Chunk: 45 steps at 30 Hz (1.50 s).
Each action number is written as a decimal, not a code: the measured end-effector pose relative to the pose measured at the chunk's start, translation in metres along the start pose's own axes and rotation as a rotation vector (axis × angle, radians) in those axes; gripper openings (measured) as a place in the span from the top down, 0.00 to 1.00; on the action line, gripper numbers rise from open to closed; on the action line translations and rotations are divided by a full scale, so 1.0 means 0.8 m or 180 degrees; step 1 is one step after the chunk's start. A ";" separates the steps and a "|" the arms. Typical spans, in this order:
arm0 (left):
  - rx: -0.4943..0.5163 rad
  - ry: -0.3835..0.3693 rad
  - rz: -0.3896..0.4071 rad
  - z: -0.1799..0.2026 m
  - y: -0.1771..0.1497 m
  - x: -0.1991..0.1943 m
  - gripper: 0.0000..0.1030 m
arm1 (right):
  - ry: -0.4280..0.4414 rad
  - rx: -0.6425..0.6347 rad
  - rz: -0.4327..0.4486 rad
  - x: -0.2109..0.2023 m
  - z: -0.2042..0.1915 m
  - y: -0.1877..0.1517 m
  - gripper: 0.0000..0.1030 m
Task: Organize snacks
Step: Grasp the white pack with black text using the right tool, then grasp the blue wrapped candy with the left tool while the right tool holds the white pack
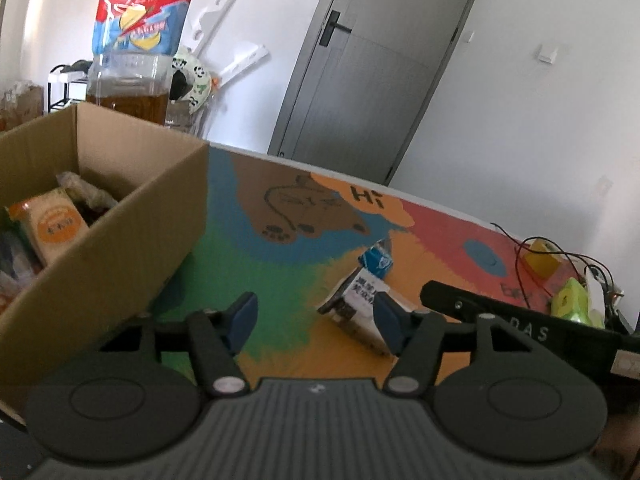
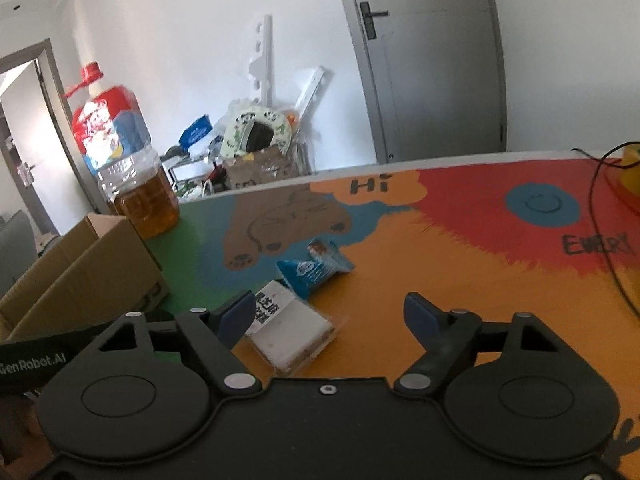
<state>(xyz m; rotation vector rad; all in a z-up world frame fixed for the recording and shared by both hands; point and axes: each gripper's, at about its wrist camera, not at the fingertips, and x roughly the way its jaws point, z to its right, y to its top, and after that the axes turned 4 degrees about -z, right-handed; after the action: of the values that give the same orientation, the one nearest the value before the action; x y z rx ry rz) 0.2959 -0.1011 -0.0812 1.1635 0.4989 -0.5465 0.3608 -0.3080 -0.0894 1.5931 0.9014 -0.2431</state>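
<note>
A white snack packet with black print [image 1: 356, 304] [image 2: 290, 330] lies on the colourful table mat, with a small blue snack packet [image 1: 376, 262] [image 2: 314, 270] touching its far end. My left gripper [image 1: 316, 316] is open and empty, above the mat between the cardboard box [image 1: 120, 240] and the white packet. The box holds several snacks, among them an orange-labelled pack [image 1: 52, 224]. My right gripper [image 2: 330, 316] is open and empty, low over the mat, with the white packet by its left finger [image 2: 236, 314].
A large oil bottle with a red and blue label [image 1: 128, 60] [image 2: 132, 168] stands behind the box [image 2: 80, 268]. Black wires [image 2: 612, 240], a yellow object [image 1: 542, 258] and a green packet [image 1: 572, 302] lie at the table's right side. A grey door stands behind.
</note>
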 end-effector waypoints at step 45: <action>-0.0344 -0.0022 -0.0164 -0.031 -0.014 -0.006 0.25 | 0.0072 -0.0667 -0.0312 0.021 -0.011 -0.025 0.52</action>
<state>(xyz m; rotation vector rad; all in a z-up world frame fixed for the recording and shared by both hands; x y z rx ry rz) 0.2829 -0.0804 -0.0943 1.0479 0.5473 -0.5613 0.3563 -0.2936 -0.1123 1.3625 0.9908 -0.1928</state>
